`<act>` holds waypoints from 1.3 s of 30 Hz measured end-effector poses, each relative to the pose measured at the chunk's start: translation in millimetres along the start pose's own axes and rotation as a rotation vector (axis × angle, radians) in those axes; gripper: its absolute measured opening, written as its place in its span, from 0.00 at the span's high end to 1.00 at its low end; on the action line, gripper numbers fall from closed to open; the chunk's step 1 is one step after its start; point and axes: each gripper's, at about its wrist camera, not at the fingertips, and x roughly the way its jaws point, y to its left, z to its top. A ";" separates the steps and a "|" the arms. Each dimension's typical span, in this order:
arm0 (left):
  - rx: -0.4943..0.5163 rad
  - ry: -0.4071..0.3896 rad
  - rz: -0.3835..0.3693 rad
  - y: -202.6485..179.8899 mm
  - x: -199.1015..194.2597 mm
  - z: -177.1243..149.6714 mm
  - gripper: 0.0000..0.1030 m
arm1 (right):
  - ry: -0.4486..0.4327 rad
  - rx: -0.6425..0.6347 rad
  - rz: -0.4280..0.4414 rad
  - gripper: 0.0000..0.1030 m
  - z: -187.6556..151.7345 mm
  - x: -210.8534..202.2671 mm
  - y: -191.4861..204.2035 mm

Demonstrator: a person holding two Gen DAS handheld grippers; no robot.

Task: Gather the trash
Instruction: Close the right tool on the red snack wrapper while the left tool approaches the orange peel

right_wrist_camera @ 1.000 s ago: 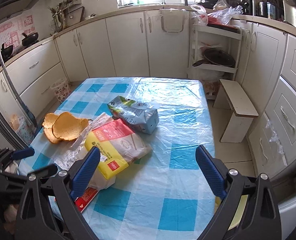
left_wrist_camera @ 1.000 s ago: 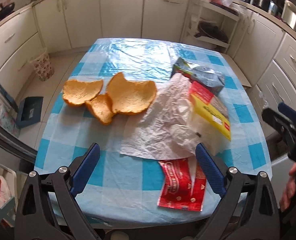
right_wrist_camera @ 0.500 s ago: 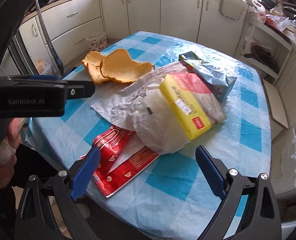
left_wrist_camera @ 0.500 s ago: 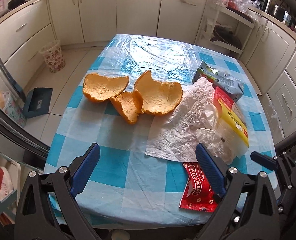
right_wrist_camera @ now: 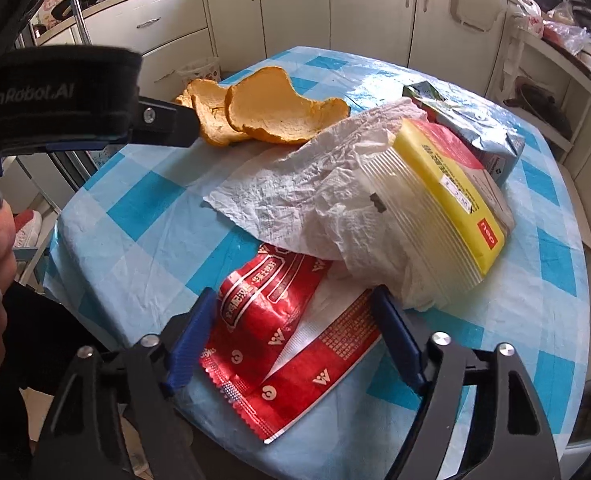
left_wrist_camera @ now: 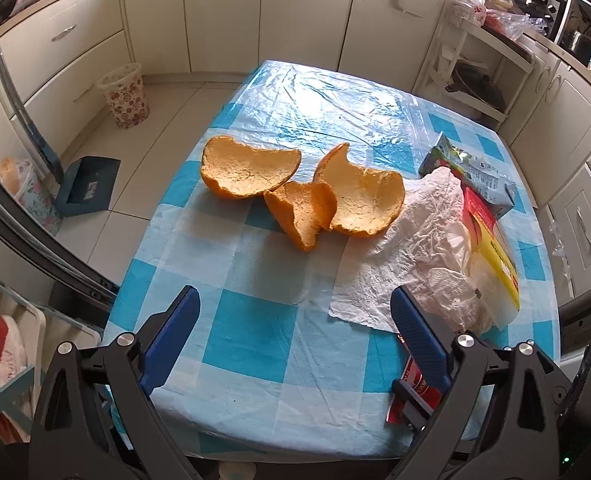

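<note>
Left wrist, checked tablecloth (left_wrist_camera: 251,344), cream cabinets (left_wrist_camera: 303,12)

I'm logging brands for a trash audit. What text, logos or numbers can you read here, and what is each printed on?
"GenRobot.AI": on the black body of the left gripper, seen from the right wrist.
"neo": white on the red end of the yellow package.
Red wrapper: white Chinese characters and round logos, too blurred to read.
Grey carton: print too small.

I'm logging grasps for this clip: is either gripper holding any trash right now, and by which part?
Nothing is held. The right gripper is open, straddling the red wrapper; the left gripper is open over bare tablecloth.
</note>
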 end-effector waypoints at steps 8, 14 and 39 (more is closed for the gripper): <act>-0.151 0.048 -0.036 40.2 18.1 7.9 0.11 | 0.064 0.127 0.183 0.93 0.3 -11.5 -26.3; -0.277 0.045 -0.074 58.9 30.8 15.7 0.11 | 0.092 0.227 0.407 0.93 -3.2 -27.7 -44.5; -0.094 -0.021 0.111 5.2 56.6 37.3 0.90 | 0.000 0.357 0.578 0.91 -8.9 -60.0 -90.9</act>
